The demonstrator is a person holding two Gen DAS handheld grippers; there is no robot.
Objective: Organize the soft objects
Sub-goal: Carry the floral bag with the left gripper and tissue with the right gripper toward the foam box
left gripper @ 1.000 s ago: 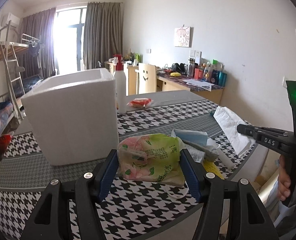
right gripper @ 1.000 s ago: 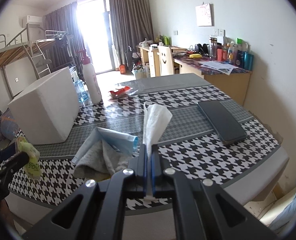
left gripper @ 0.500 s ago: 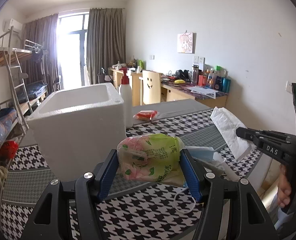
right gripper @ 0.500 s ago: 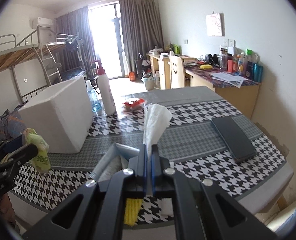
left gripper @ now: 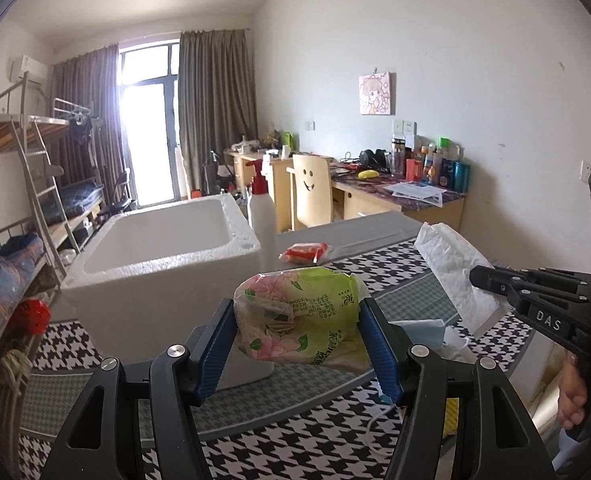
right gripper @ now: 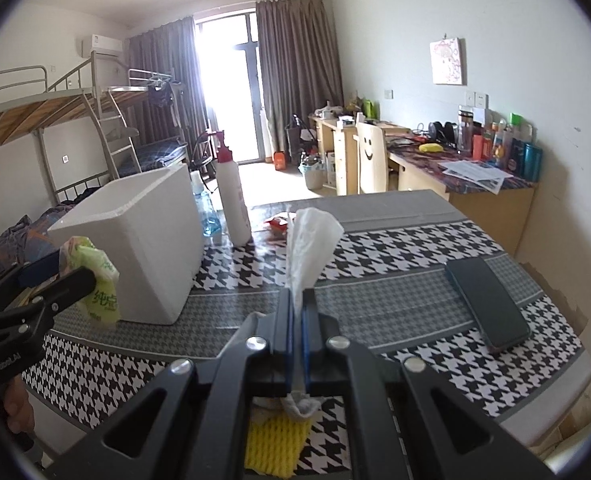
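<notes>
1. Left gripper: jaws clamped on tissue pack, held above desk, just in front of foam box.
2. Right gripper: jaws nearly together, pinching white bag that stands upright from them.
3. Yellow foam net: flat on desk below right gripper, beside crumpled grey cloth.
4. Face mask: blue, on desk right of tissue pack.
5. Phone: dark, flat on desk, right side.
6. Foam box: white, open-topped, on desk, left side.
7. Pump bottle: white with red top, upright beside box.
8. Red packet: on desk past bottle.
</notes>
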